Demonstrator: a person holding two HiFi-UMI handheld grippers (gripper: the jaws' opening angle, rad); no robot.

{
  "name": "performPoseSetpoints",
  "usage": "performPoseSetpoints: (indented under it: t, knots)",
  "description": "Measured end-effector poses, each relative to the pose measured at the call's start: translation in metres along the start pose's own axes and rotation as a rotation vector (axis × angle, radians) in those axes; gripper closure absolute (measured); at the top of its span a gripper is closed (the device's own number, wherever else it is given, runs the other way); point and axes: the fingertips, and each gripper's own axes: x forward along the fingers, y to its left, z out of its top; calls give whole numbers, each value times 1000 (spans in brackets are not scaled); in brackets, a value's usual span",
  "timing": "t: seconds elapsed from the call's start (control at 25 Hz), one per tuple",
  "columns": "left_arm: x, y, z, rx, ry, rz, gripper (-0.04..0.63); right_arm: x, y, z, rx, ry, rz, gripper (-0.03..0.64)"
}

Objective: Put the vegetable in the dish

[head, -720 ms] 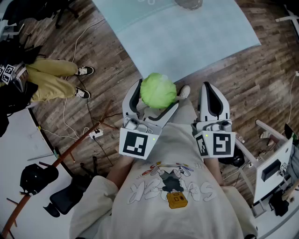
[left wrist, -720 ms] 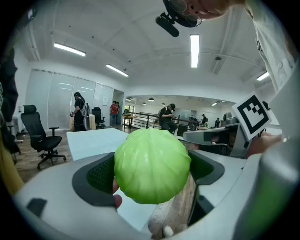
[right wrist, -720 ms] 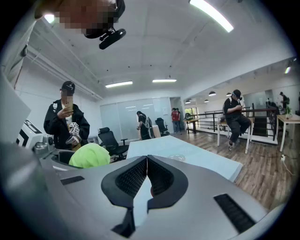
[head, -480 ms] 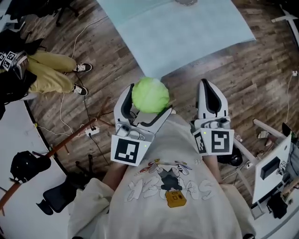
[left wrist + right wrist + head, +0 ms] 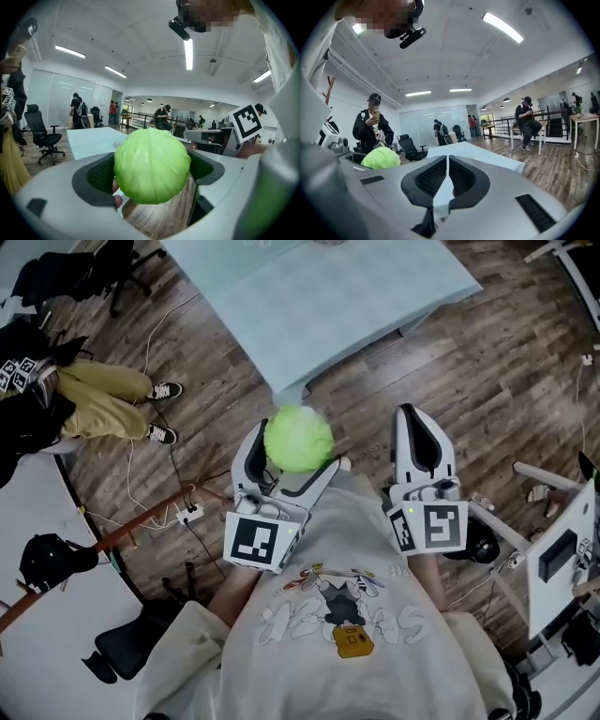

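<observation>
A round, pale green cabbage (image 5: pixel 298 439) sits between the jaws of my left gripper (image 5: pixel 295 452), which is held just in front of the person's chest above the wooden floor. In the left gripper view the cabbage (image 5: pixel 152 165) fills the wide gap of the left gripper (image 5: pixel 152 174), and both pads press its sides. My right gripper (image 5: pixel 418 415) hangs level beside it, its pads together and nothing held. In the right gripper view the right gripper (image 5: pixel 447 163) shows only a thin slit, with the cabbage (image 5: pixel 380 158) off to its left. No dish is visible.
A table with a pale blue cover (image 5: pixel 319 296) stands ahead of the grippers. A seated person in yellow trousers (image 5: pixel 103 399) is at the left, with cables (image 5: pixel 187 512) on the floor. A black chair (image 5: pixel 122 652) and white furniture (image 5: pixel 562 563) flank the person.
The left gripper and its cabbage have shifted a little left and lower in the head view. The table has slid toward the top edge. The right gripper has hardly moved.
</observation>
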Motion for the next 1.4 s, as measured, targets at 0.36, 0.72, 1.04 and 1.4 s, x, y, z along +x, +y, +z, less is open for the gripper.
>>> performPoseSetpoints:
  t: [0.36, 0.72, 1.04, 1.4]
  knots:
    - [-12, -53, -2, -4, -27, -23, 104, -65, -23, -14, 9, -20, -34, 594]
    - [-10, -62, 9, 23, -40, -22, 104, -73, -27, -7, 19, -56, -36, 594]
    - [30, -39, 23, 33, -52, -37, 104, -31, -36, -1, 15, -52, -39, 594]
    - [100, 17, 50, 15, -57, -52, 104, 49, -61, 19, -3, -23, -62, 594]
